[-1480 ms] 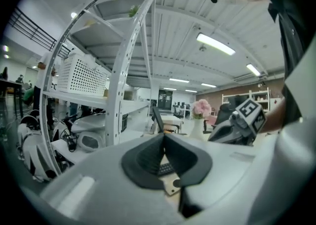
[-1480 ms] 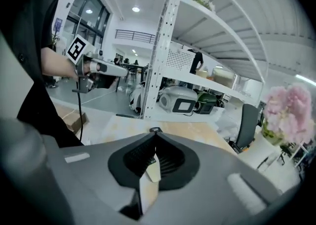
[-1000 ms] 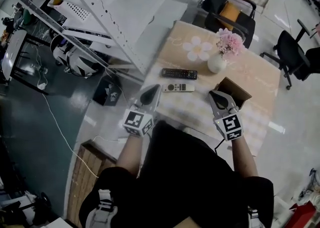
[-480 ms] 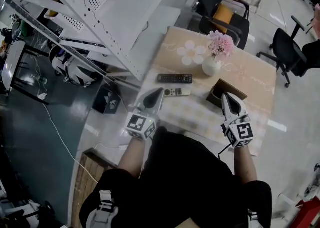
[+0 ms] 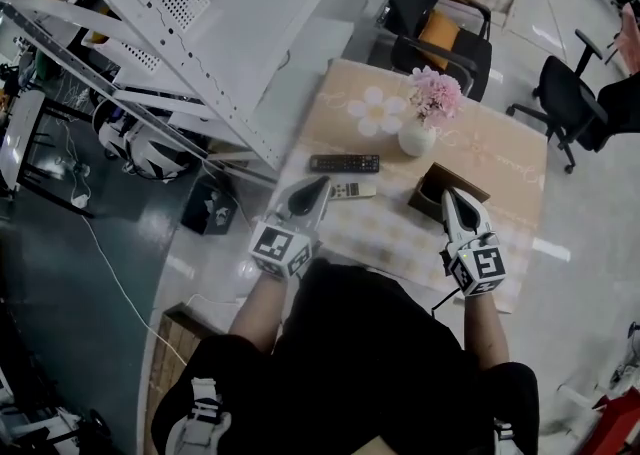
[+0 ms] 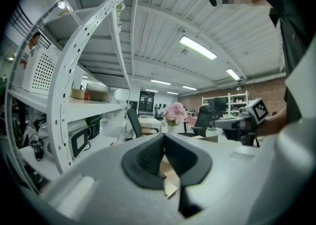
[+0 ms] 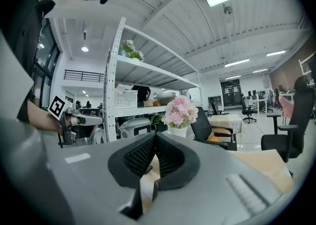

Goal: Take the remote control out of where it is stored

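A black remote control (image 5: pixel 344 163) and a white remote control (image 5: pixel 352 189) lie side by side on the tan table (image 5: pixel 505 158). An open brown box (image 5: pixel 460 181) stands to their right. My left gripper (image 5: pixel 321 184) hangs shut and empty near the table's front left edge, just short of the white remote. My right gripper (image 5: pixel 447 196) is shut and empty too, its tip at the near rim of the box. In both gripper views the pads meet with nothing between them: left gripper (image 6: pixel 164 136), right gripper (image 7: pixel 155 136).
A white vase of pink flowers (image 5: pixel 420 133) stands behind the box. A white metal shelf rack (image 5: pixel 150 63) runs along the left. Black office chairs (image 5: pixel 430 3) stand beyond the table, another chair (image 5: pixel 570 103) at the right.
Both grippers have drawn back a little from the table. The right one has lifted and rolled, so it now points straight at the box.
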{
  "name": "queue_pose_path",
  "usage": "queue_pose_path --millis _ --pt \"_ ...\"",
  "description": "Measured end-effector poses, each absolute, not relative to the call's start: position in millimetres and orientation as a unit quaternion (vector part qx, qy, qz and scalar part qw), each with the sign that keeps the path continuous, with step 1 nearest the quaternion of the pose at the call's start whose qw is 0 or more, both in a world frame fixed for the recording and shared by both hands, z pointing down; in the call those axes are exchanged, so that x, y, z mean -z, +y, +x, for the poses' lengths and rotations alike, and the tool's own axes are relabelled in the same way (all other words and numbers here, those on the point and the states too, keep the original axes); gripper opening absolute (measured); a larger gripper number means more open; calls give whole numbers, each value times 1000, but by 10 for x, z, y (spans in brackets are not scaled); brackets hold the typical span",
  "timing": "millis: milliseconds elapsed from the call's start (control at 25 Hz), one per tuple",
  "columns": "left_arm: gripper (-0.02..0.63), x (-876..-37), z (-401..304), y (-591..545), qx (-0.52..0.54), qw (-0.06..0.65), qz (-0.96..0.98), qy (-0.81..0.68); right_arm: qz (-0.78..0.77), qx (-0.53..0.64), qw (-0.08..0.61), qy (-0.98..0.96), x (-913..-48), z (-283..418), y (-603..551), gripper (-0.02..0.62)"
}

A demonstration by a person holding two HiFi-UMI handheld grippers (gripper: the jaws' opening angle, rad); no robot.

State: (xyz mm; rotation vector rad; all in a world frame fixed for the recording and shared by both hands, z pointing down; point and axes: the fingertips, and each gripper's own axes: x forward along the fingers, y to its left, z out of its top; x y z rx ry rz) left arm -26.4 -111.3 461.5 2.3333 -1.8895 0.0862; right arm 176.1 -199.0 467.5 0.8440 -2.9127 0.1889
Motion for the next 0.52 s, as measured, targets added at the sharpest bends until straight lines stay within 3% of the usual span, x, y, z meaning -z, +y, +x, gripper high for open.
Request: queue_pose_path --millis 520 --pt "2 -4609 -183 -1173 -34 68 788 -611 261 -60 62 -962 -4721 1642 -1986 5"
